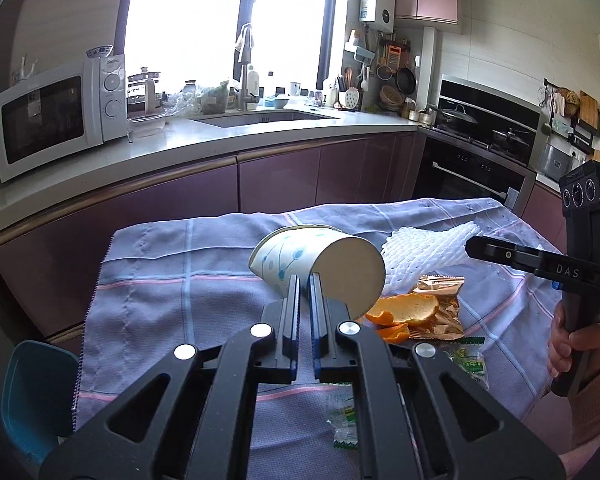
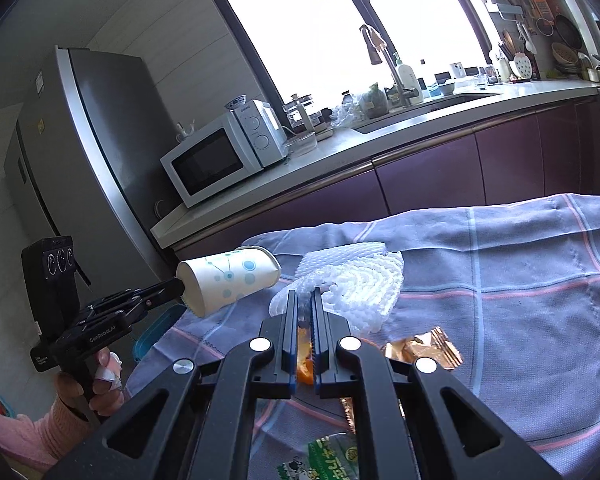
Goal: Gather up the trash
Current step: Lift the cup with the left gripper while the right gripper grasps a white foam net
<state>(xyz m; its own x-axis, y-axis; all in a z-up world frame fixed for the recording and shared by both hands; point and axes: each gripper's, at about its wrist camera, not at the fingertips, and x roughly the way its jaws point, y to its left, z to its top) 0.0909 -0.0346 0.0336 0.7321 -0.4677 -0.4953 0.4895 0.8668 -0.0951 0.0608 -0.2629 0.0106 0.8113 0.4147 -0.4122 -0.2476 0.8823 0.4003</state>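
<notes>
1. The left gripper (image 1: 304, 280) points forward and somewhat downward, its jaws nearly together and clamped on the bottom rim of a paper cup (image 2: 228, 278), which it holds on its side, clear of the table.
2. The left hand (image 2: 100, 376) wraps round the tool's black pistol handle from below, with a pink knitted sleeve (image 2: 60, 424) at the wrist.
3. The right gripper (image 2: 304, 300) also tilts a little downward, jaws pinched close on a piece of orange peel (image 2: 304, 362) that shows between the pads.
4. The right hand (image 1: 575, 344) grips its handle upright, fingers curled round it, the same pink sleeve at the cuff.
</notes>
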